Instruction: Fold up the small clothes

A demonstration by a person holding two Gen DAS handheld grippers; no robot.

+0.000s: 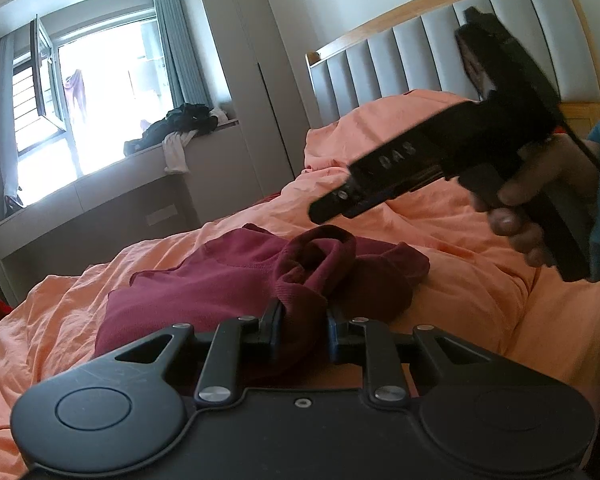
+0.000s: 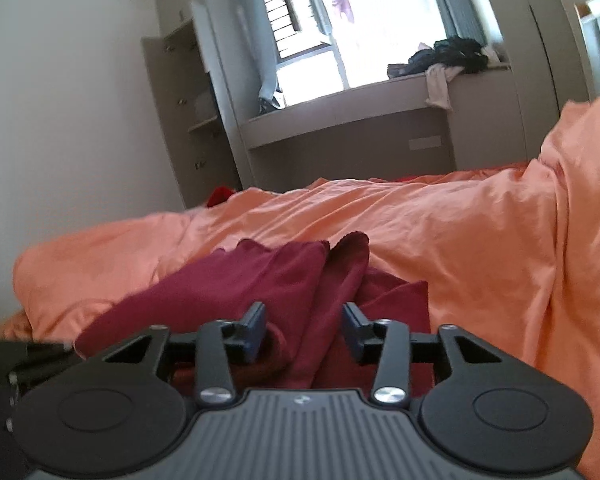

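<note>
Maroon garment [image 1: 220,280] lies crumpled on the orange duvet [image 1: 460,232] of the bed, its long axis running leftward from the left gripper [image 1: 302,320], whose fingers are pinched on a bunched fold. Right gripper [image 2: 304,330] sits just beside the cloth, fingers parted around a ridge, gripping nothing. Only the left view shows the headboard [image 1: 400,52].

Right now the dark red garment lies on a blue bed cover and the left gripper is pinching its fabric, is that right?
Not quite: the bed cover is orange, not blue, as both wrist views show. The rest holds: the left wrist view shows the left gripper pinching the dark red garment.
</note>
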